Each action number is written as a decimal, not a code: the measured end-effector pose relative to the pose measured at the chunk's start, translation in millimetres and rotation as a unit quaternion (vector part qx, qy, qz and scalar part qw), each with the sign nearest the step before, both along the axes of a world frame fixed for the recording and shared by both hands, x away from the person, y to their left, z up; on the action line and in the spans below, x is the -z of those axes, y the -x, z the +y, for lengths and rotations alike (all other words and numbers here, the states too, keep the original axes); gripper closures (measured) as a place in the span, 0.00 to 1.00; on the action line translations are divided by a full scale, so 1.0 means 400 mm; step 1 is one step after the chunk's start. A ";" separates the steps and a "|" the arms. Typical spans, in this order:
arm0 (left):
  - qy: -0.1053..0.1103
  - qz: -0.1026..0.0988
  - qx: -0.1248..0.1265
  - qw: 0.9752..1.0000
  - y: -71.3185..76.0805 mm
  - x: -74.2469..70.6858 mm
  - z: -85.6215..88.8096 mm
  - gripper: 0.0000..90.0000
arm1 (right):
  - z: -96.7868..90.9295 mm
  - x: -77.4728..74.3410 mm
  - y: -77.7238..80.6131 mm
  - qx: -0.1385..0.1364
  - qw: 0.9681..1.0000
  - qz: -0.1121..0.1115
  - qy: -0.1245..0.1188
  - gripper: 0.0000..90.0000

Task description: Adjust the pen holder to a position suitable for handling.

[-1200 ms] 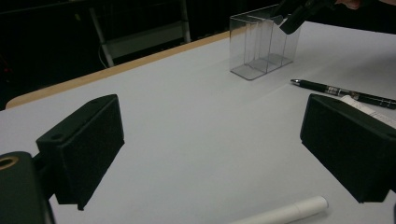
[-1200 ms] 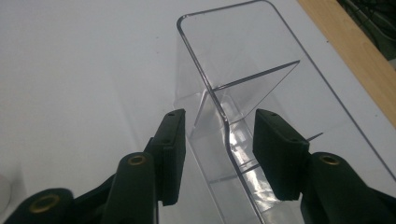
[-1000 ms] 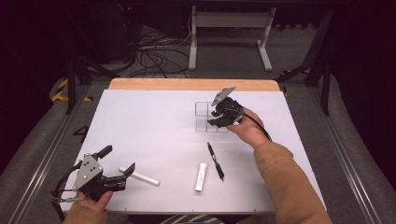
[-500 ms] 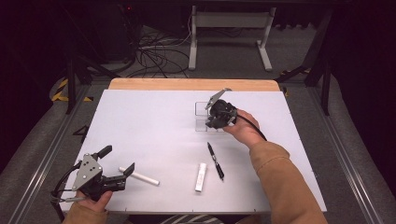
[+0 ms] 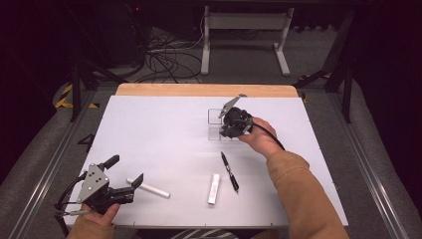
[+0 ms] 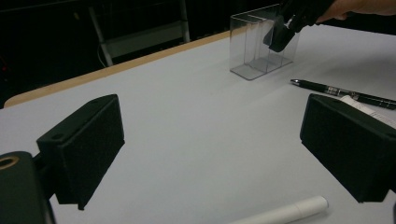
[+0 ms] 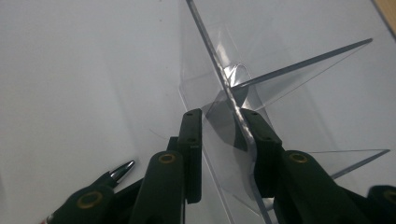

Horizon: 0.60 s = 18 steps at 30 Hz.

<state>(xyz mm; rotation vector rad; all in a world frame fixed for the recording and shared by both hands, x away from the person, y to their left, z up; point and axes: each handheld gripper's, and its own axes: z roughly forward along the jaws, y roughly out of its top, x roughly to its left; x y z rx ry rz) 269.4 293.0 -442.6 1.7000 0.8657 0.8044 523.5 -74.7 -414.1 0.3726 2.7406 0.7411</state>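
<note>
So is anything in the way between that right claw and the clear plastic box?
Nothing visible. The right gripper already straddles a wall of the clear box, one jaw on each side; its jaws have just been closing, with a small gap still showing at one jaw.

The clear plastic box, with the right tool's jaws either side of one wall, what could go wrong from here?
1. The right tool straddles just one thin wall of the clear box, with a gap showing at one jaw; the box might tip or slide if lifted.
2. The black pen lies close beside that hand; dragging the box back could knock it.
</note>
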 end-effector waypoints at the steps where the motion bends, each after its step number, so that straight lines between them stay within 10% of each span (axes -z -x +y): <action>1: 0.000 0.000 0.000 1.000 0.000 0.000 0.000 0.08 | 0.000 -0.001 0.003 0.001 1.000 -0.001 0.001 0.81; 7: 0.001 0.000 0.000 1.000 0.000 0.000 -0.001 0.08 | 0.000 -0.011 0.022 -0.020 0.999 -0.041 0.022 0.97; 18: 0.002 0.002 0.001 1.000 -0.001 0.001 -0.002 0.08 | 0.025 -0.085 0.056 -0.059 0.998 -0.021 -0.017 0.98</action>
